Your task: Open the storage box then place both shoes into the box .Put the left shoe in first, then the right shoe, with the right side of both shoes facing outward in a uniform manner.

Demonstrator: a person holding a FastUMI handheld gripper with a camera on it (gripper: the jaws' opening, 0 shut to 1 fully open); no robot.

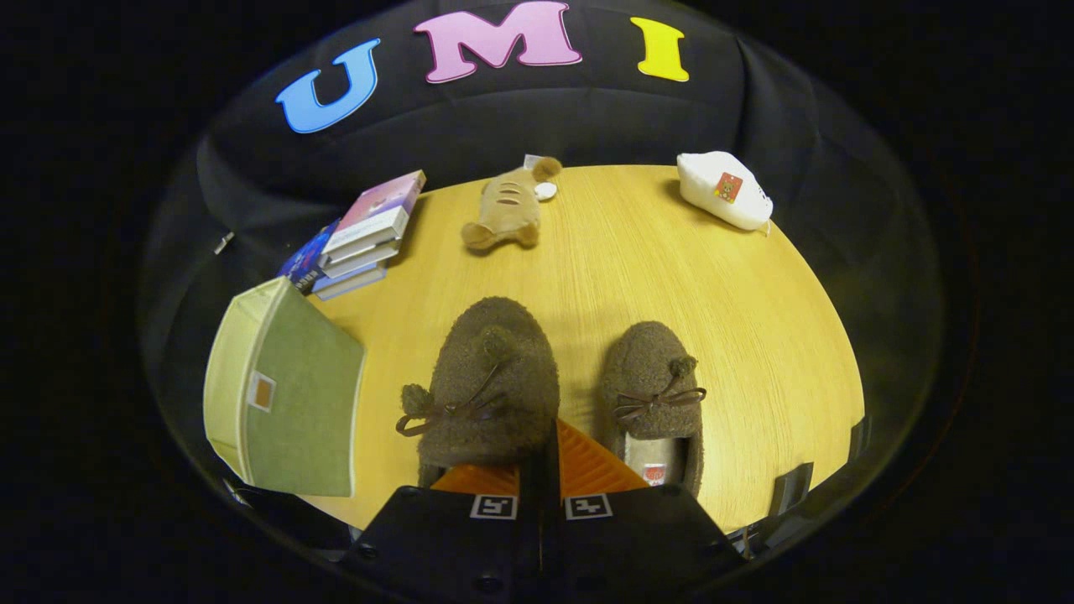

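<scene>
Jaws point(537, 470) closed above left shoe point(491, 377); green storage box point(285, 394) lidded beside.

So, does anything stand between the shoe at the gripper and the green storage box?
Nothing visible: bare table separates the shoe from the storage box; the other shoe lies opposite. The gripper has its fingers close together at the shoe's heel.

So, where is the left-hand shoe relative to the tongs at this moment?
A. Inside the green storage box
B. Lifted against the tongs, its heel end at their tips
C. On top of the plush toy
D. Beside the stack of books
B: the left-hand shoe sits with its heel end right at the tips of the nearly closed tongs, nearer than the other shoe; whether both fingers press it cannot be told.
</scene>
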